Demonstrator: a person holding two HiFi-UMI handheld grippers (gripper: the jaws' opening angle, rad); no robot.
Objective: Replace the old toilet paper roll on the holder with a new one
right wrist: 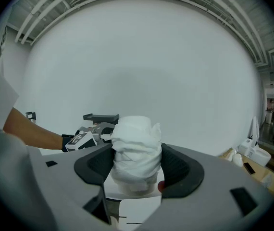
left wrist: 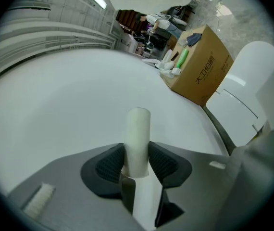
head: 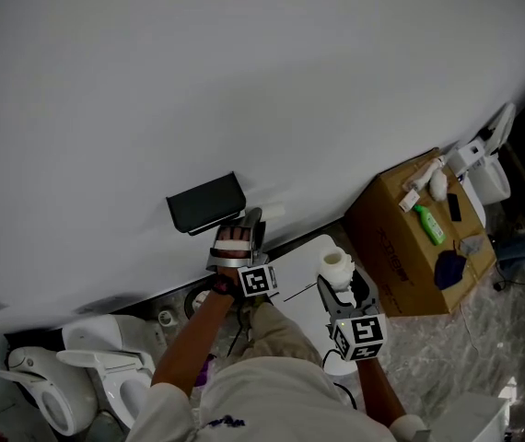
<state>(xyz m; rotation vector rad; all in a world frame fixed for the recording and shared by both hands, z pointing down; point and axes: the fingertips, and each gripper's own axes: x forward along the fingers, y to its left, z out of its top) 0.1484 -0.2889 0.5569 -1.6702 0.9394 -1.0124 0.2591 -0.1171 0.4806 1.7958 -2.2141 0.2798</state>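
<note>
The left gripper (head: 243,230) is just below the black holder (head: 205,201) that is fixed to the white wall (head: 244,81). Its jaws are clamped on a bare white cardboard tube (left wrist: 138,136), which stands upright between the pads and sticks out well past them. The right gripper (head: 344,289) is off to the right of the left one, apart from the holder. Its jaws press on both sides of a toilet paper roll (head: 335,265), whose white paper is loosely wound and crumpled at the top. In the right gripper view the holder shows to the left of this roll, with the left gripper just under it and the person's forearm (right wrist: 31,133) leading away from it. Further right along the wall stands a cardboard box (head: 401,247), with a green bottle (head: 429,224) lying on top among other small things. At the lower left of the head view a white toilet (head: 41,396) sits on the floor.
</note>
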